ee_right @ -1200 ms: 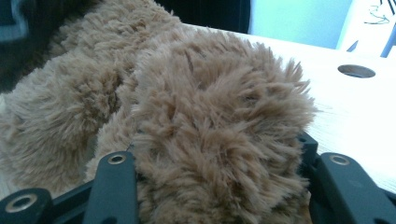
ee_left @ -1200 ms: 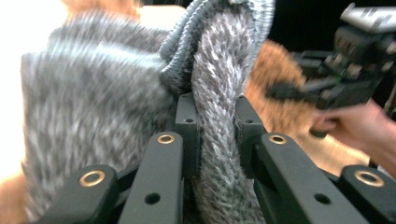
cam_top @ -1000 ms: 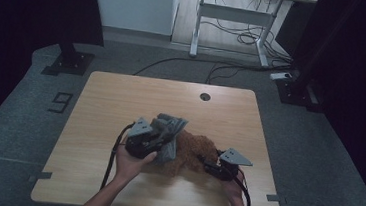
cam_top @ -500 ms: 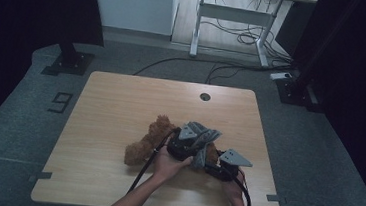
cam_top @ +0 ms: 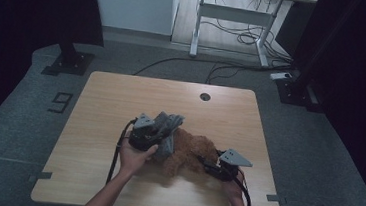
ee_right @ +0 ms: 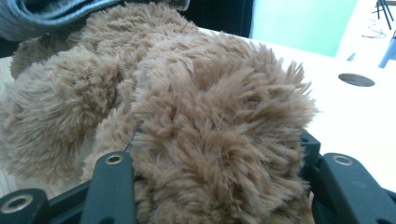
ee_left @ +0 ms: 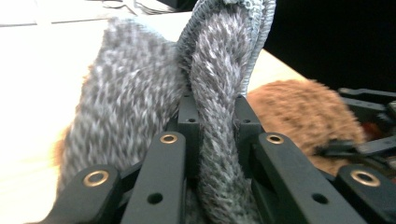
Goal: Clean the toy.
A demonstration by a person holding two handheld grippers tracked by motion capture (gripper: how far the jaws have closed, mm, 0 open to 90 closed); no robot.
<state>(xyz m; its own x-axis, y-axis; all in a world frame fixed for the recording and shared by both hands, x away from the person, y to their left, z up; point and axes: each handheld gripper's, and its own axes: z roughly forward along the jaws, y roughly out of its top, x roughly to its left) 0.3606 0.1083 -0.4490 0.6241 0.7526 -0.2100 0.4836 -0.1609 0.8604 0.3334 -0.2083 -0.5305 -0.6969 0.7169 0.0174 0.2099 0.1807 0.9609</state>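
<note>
A brown plush toy (cam_top: 189, 152) lies on the wooden table (cam_top: 121, 97), near its front edge. My left gripper (cam_top: 160, 133) is at the toy's left end, shut on a fold of grey knitted cloth (cam_top: 168, 124) that drapes onto the toy. In the left gripper view the cloth (ee_left: 140, 93) runs up between the jaws of the left gripper (ee_left: 217, 135), with the toy (ee_left: 294, 112) behind it. My right gripper (cam_top: 209, 164) is at the toy's right end. In the right gripper view the right gripper (ee_right: 217, 163) is shut on a thick lump of brown fur (ee_right: 210, 107).
A round cable hole (cam_top: 205, 96) sits near the table's far edge. Beyond the table stand a white desk frame (cam_top: 229, 11) and loose cables (cam_top: 237, 37) on the floor. Black stand bases (cam_top: 69, 60) flank the table on grey carpet.
The left gripper with the grey cloth swung right across the toy half a second ago and is now back at the toy's left end. The right gripper has stayed put.
</note>
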